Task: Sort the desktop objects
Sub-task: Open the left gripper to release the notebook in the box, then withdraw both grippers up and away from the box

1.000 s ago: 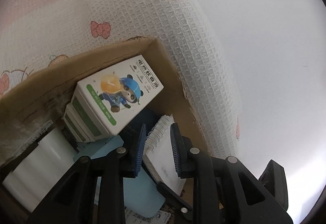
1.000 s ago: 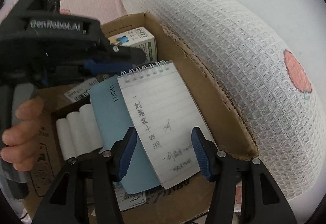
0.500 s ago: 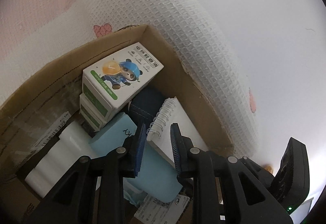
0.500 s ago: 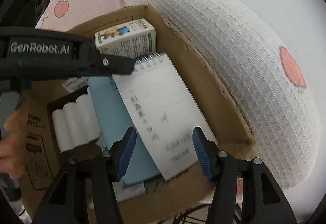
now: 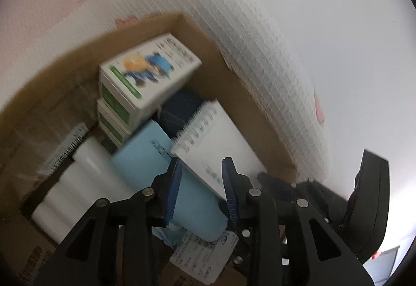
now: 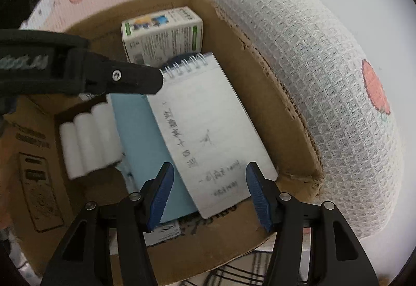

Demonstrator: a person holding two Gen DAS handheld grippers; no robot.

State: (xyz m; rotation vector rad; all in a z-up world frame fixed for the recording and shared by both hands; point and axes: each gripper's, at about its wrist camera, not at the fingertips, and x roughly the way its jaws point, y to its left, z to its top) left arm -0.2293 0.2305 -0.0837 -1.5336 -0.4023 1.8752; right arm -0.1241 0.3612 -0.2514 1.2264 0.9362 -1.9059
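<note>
The spiral notepad (image 6: pixel 208 130) lies in the cardboard box (image 6: pixel 280 119), along its right wall, atop a blue book (image 6: pixel 140 140). Right claw (image 6: pixel 209 195) is spread (nothing gripped) above the notepad's lower edge. Left claw (image 5: pixel 201 189) is spread narrowly, also empty, above the notepad.

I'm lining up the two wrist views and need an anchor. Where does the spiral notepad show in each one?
Left wrist: the spiral notepad lies right of centre, just above the left gripper, coils toward the top left.
Right wrist: the notepad fills the centre, above the right gripper, handwriting visible.
Shared landmark: the green-and-white carton behind the coils, inside the cardboard box.
</note>
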